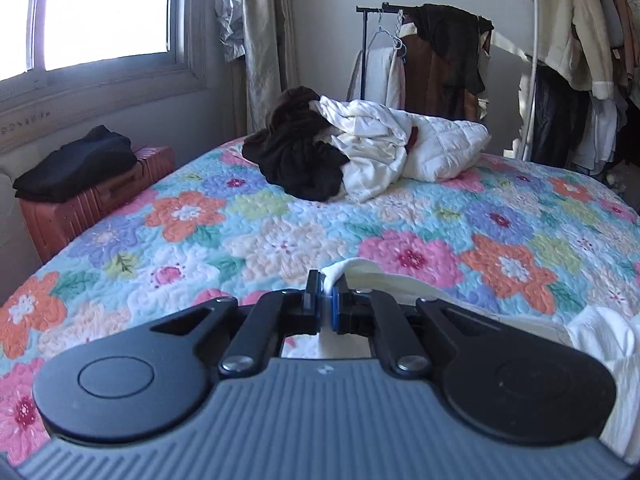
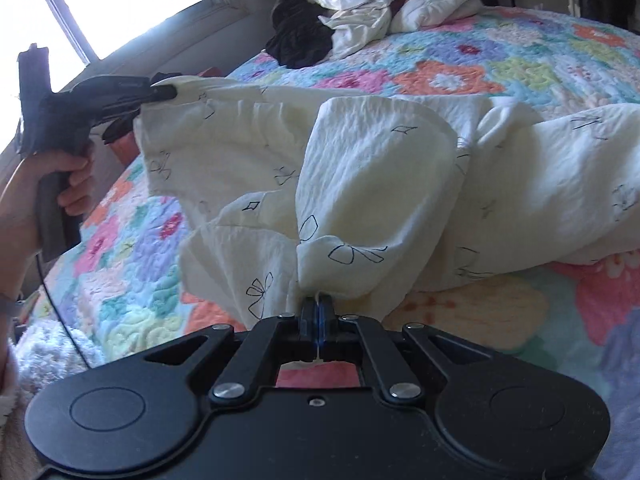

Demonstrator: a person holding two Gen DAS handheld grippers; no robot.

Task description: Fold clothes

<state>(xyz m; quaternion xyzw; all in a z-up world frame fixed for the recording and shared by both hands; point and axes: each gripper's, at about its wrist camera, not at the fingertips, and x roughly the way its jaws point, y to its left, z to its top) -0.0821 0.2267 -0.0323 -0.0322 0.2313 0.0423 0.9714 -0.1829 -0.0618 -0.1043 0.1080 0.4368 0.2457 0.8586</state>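
You had the cream garment (image 2: 372, 168) lifted partly off the bed (image 2: 520, 312), your left gripper (image 2: 162, 92) clamped on one edge and your right gripper (image 2: 317, 305) on a bunched corner. To fold cleanly, you needed both grips firm and the cloth taut between them, so it hung flat rather than twisted.

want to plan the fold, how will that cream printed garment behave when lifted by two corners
Probably floppy: the cream garment sags and bunches between the left tool and the right tool, holding no shape. Likely light, since small pinches carry its raised part. The crinkled weave looks grippy rather than slippery, so it may cling to the floral quilt.
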